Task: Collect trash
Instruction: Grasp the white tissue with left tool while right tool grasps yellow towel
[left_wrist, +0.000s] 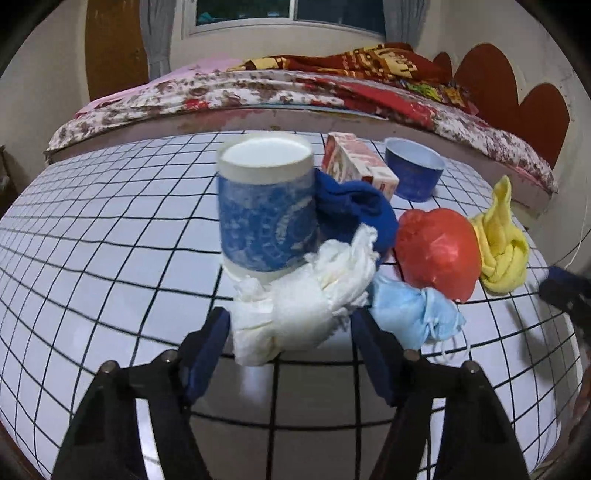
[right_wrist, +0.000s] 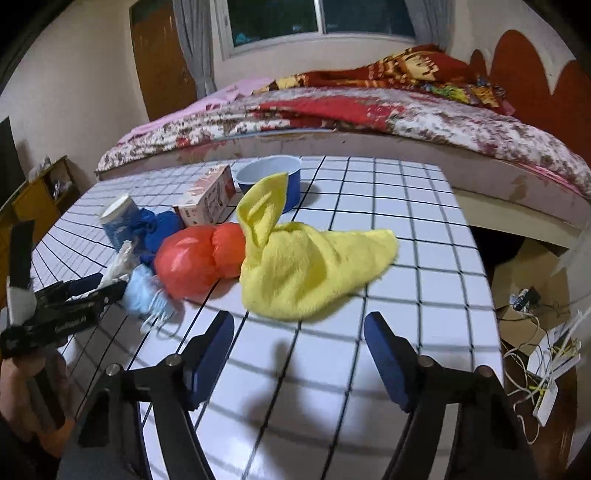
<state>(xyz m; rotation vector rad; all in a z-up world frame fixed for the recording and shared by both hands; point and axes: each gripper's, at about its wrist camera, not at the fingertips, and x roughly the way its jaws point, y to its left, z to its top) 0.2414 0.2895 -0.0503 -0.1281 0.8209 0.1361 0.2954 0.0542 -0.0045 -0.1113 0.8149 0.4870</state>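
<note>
A crumpled white tissue (left_wrist: 295, 299) lies on the white grid table (left_wrist: 92, 258), in front of a blue-patterned cup (left_wrist: 264, 206). My left gripper (left_wrist: 291, 325) is open, its fingers on either side of the tissue's near end. A light blue face mask (left_wrist: 413, 314) lies just right of it, then a red plastic bag (left_wrist: 437, 251) and a yellow cloth (left_wrist: 500, 247). My right gripper (right_wrist: 299, 332) is open and empty, just in front of the yellow cloth (right_wrist: 306, 266). The red bag (right_wrist: 199, 258), mask (right_wrist: 144, 291) and left gripper (right_wrist: 92, 288) show at its left.
A dark blue cloth (left_wrist: 351, 210), a red-and-white carton (left_wrist: 358, 166) and a blue bowl (left_wrist: 413, 170) stand behind the trash. A bed (left_wrist: 295, 88) runs along the table's far edge. Right of the table, boxes and cables (right_wrist: 535, 332) lie on the floor.
</note>
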